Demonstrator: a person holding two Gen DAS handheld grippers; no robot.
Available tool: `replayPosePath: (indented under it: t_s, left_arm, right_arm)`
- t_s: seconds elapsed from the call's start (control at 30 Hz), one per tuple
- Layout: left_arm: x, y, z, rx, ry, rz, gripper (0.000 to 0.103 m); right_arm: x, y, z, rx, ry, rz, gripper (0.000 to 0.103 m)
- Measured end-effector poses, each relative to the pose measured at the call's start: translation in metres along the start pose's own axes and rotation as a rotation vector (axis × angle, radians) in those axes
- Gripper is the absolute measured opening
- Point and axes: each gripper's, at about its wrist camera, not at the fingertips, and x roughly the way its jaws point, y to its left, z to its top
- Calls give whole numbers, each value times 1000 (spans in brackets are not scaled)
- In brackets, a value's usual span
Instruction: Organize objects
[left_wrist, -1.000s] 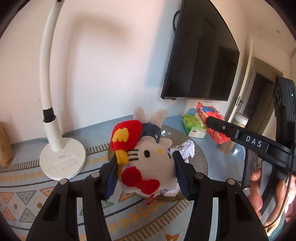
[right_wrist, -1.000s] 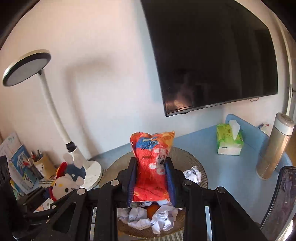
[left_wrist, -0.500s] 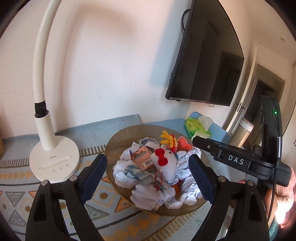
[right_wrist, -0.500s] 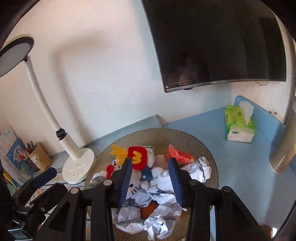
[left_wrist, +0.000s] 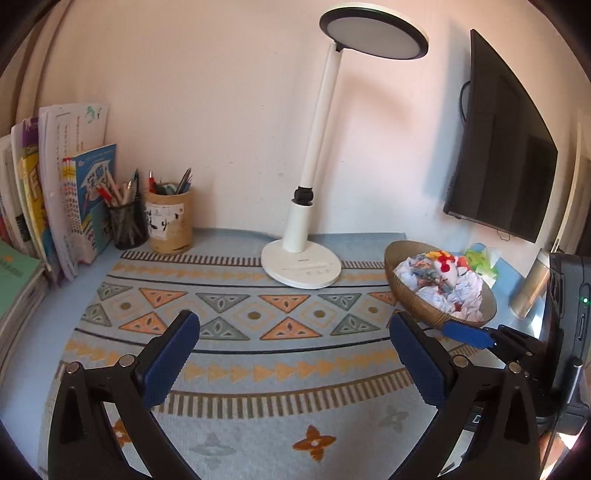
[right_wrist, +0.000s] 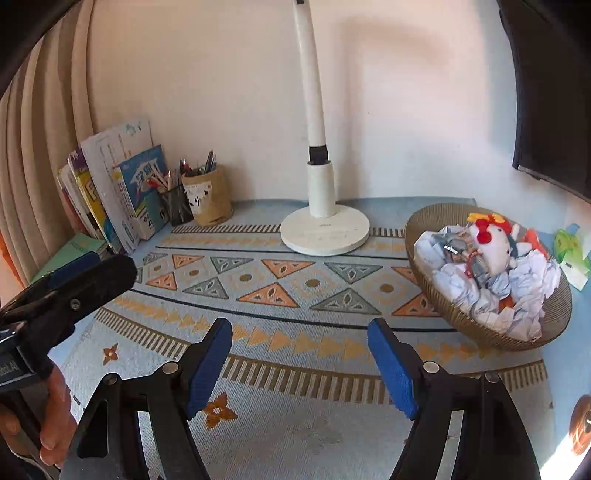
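**Toys and wrappers are lying in the basket, and both grippers are empty**

Toy cat (right_wrist: 493, 245) is lying on top of the crumpled paper (right_wrist: 461, 284) in the brown basket (right_wrist: 491, 338). The basket is sitting at the right side of the patterned mat (left_wrist: 258, 321) on the worktop, near the white lamp (left_wrist: 301, 271). A bit of the red snack bag (right_wrist: 532, 238) is poking out just behind the toy cat.

A second ago the left hand-held gripper (left_wrist: 293, 360) was squeezing the toy cat, and the right hand-held gripper (right_wrist: 299, 365) was squeezing the red snack bag. Now both things are resting in the basket. The jaws of both grippers have just been opening, and nothing is sitting between them. The left one is standing very wide. The right one is standing open too, but not as wide.

Both grippers are now pointing down at the bare mat, away from the basket. The books (left_wrist: 55, 192) and the pen cups (left_wrist: 168, 221) are standing at the back left by the wall.

This looks like the drop-off step is done for these two things. No other loose thing is showing on the mat, so the tidying may be nearly over.
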Motion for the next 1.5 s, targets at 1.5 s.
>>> replayPosePath:
  t_s: [1.5]
  left_arm:
    - [107, 37, -69, -42, 397, 244, 102]
  right_arm:
    - [65, -31, -20, 55, 143, -141, 81]
